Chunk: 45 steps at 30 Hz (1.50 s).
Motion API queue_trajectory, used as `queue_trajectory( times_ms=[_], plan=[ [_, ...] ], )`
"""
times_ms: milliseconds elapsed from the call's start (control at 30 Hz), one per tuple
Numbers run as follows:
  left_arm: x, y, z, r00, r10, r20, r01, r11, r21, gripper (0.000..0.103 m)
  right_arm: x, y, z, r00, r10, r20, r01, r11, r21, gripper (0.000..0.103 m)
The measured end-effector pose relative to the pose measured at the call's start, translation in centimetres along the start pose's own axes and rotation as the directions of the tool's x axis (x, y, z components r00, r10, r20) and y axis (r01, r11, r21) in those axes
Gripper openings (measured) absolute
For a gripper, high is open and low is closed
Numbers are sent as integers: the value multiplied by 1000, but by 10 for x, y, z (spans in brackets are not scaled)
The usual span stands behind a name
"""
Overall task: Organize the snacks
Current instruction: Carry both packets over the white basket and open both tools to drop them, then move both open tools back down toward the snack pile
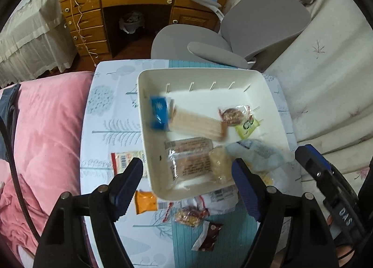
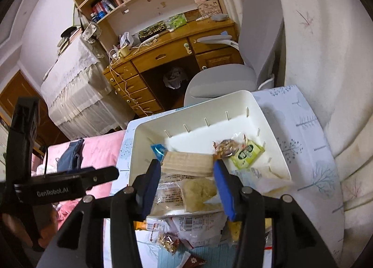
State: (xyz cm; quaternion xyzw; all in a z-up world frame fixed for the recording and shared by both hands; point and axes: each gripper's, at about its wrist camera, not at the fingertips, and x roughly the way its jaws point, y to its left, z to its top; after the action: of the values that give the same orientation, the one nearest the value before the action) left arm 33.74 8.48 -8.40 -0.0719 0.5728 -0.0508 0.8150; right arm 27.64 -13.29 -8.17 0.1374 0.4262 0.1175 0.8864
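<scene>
Holding both hand-held grippers empty and parted, left hand-held gripper [image 1: 187,180] and right hand-held gripper [image 2: 186,183], above the white bin [image 1: 265,86] on the table [image 1: 112,128]; next I'd drop low over the orange packet [image 1: 145,201], closing squarely.

White bin [image 1: 149,95] on a pale tablecloth [image 1: 109,114] printed with grey-blue trees and a teal striped band. In the bin: blue packet [image 1: 159,115], tan wafer pack [image 1: 198,123], lime-green packet [image 1: 247,127], clear wrapper with brown snack [image 1: 230,115]. Just beside the bin's near edge: orange packet [image 1: 145,201], dark-red packet [image 1: 211,235]. Pink quilt [image 1: 46,128] left of the bin; grey chair [image 1: 263,23] behind it.
</scene>
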Motion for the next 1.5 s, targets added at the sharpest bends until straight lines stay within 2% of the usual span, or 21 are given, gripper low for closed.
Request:
queue_trajectory(
  times_ms=[200,533,933,1133,1267,1500],
  plan=[
    [-8,21,-24,1000,-18,-6,18,999,40,77,-7,0,-27,999,-33,15,32,996,86,48],
    [-14,63,-62,998,-19,-59,27,990,142,77,-25,12,-94,995,-104,3,99,956,276,48],
    [29,98,-85,996,-33,-83,57,953,297,77,-24,19,-175,985,-155,-74,172,899,402,48],
    [50,103,-82,997,-61,-40,72,907,415,77,-14,22,-208,976,-185,-116,217,886,411,48],
    [68,100,-79,995,-94,-13,88,852,516,77,-3,25,-228,969,-191,-154,238,885,399,48],
    [115,96,-70,999,-36,-34,50,790,611,77,12,29,-240,962,-227,-151,266,901,342,48]
  ],
)
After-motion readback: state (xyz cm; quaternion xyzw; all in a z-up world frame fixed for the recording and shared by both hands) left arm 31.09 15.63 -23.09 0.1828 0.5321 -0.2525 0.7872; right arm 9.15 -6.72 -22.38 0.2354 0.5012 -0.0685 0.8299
